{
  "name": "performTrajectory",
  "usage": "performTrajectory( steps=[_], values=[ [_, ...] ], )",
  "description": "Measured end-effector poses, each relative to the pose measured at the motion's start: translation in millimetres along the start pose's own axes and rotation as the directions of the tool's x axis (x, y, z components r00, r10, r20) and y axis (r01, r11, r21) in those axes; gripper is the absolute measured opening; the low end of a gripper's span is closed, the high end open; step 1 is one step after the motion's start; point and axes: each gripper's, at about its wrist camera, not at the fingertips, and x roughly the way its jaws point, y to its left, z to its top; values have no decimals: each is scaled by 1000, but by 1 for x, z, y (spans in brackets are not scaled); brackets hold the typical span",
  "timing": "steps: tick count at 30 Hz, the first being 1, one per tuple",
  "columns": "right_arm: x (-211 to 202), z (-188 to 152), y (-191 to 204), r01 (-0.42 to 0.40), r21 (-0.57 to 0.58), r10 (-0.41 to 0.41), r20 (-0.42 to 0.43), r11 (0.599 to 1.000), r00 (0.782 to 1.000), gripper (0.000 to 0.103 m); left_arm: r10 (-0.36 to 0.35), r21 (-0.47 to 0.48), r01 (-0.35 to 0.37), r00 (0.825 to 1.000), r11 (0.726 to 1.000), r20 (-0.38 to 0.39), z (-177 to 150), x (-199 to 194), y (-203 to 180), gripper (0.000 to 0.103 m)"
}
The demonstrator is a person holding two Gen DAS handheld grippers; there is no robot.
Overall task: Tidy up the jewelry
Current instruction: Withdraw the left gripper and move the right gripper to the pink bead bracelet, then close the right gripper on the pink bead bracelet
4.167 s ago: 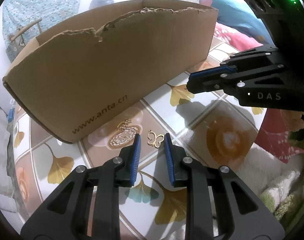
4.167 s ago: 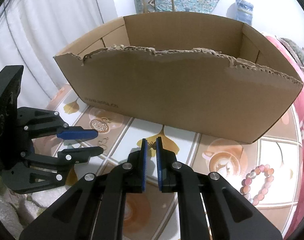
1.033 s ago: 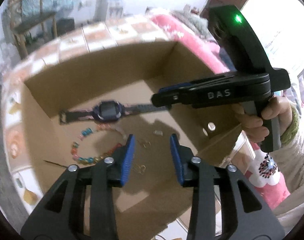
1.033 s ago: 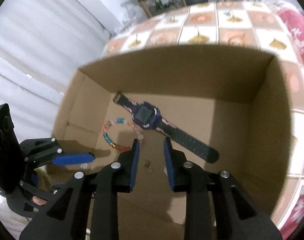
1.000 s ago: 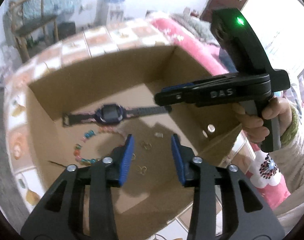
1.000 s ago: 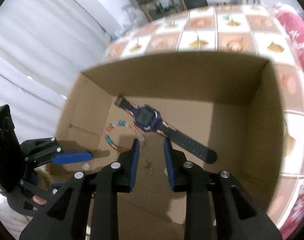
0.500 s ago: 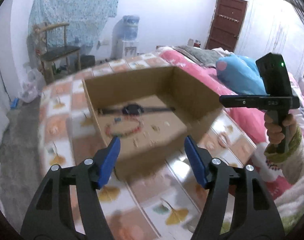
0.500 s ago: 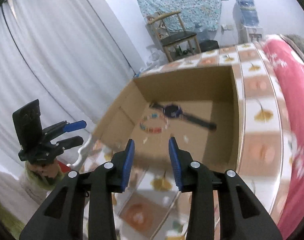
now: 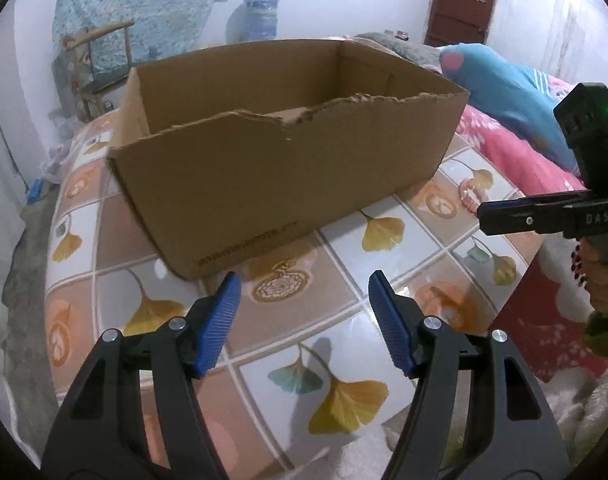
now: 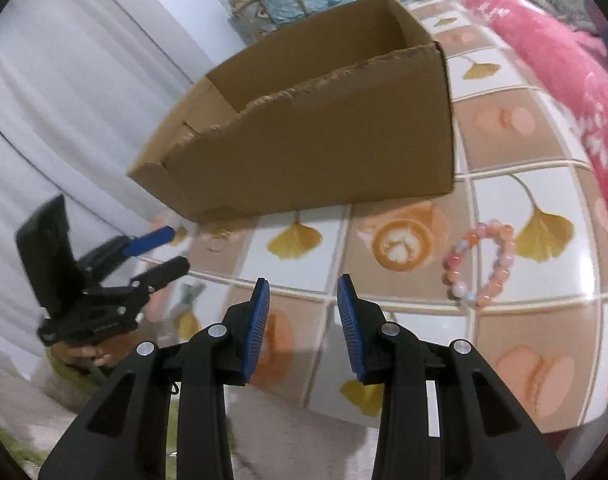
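The left gripper (image 9: 304,312) hangs above the near part of the bench (image 9: 403,236), whose top is a patterned cloth of leaf and coffee-cup squares; its jaws stand wide apart, having just been opening, and nothing lies between the 2 blue pads. The right gripper (image 10: 304,312) hangs over the same bench further to the right; its jaws are parted by a narrower gap, they too have just been opening, and they hold nothing.

The cardboard box (image 9: 288,160) stands on the bench beyond both grippers, open at the top, its near wall torn along the upper edge; from these angles its floor cannot be seen, so what lies in it cannot be told. In the left wrist view a gold filigree pendant (image 9: 282,286) lies on the cloth just in front of the box's near corner, ahead of the left jaws and apart from them. A pink bead bracelet (image 10: 479,264) lies flat on the cloth to the right of the box, well apart from the right jaws and ahead of them to the right; in the left wrist view it shows small beside the box's right end, just above the right gripper's fingers.

A hand (image 10: 88,356) grips each gripper's handle. A pink blanket (image 10: 563,76) lies along the right side of the bench.
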Motion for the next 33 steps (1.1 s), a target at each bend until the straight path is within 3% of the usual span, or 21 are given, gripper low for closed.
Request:
performTrajectory(
  steps=[7,11,15,24,33],
  values=[
    [2,5,-2,127,-21,-126,56,992,991,35,99,101,-96,995,990,-19,3,22,-11,57],
    [-10,0,1,245,-59,-236,126,968,964,35,106,106,-103,994,989,-19,4,25,-9,57],
    [-5,2,-15,338,-42,-331,126,940,935,35,102,82,-100,994,992,-31,7,30,-4,50],
    [8,6,-30,366,-10,-364,85,930,927,29,85,75,-79,993,994,-80,8,44,0,27],
    [15,3,-39,347,15,-347,56,938,936,21,76,81,-69,993,994,-90,8,49,-2,15]
  ],
)
